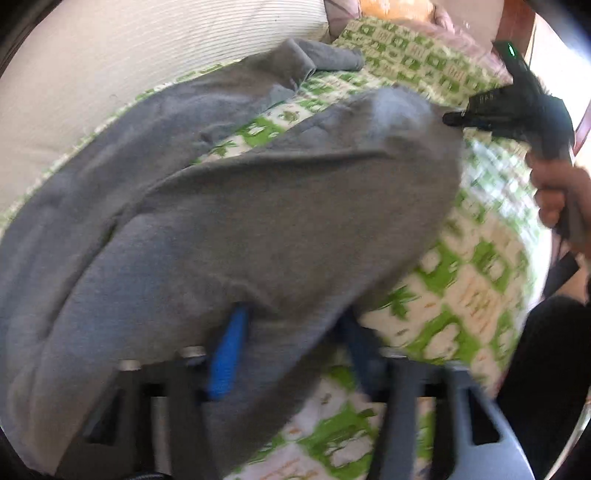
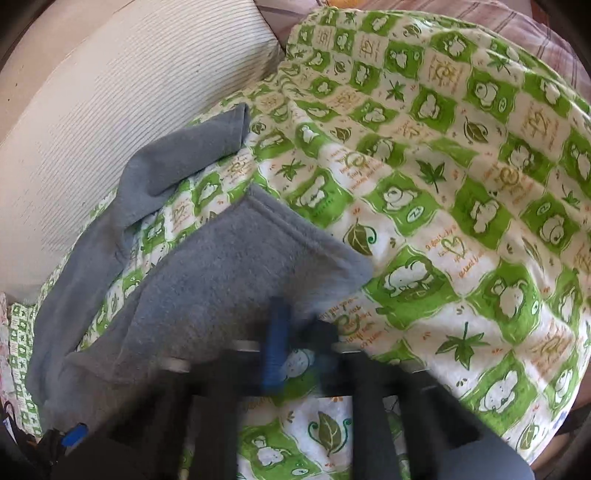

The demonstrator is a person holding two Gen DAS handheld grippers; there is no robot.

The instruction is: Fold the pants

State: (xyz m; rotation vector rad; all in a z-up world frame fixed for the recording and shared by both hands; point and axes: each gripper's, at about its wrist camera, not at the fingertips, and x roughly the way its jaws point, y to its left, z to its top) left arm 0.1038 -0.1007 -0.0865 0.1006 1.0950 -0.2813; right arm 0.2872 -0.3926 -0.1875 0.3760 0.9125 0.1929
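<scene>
Grey fleece pants (image 1: 229,206) lie on a green-and-white patterned blanket (image 1: 461,288), legs spread toward the far pillow. My left gripper (image 1: 288,332) has cloth between its blue fingers (image 1: 229,354) at the waist end and lifts it. In the right wrist view the pants (image 2: 221,273) show one leg's hem near my right gripper (image 2: 299,332), whose blurred blue fingers (image 2: 275,347) stand close together at the hem's edge; the grip is unclear. The right gripper also shows in the left wrist view (image 1: 454,118) at the leg's end.
A cream striped pillow (image 2: 92,140) lies at the far left. A pinkish striped cover (image 2: 498,22) is at the back. The blanket (image 2: 443,184) spreads wide to the right. A person's hand (image 1: 557,192) holds the right gripper's handle.
</scene>
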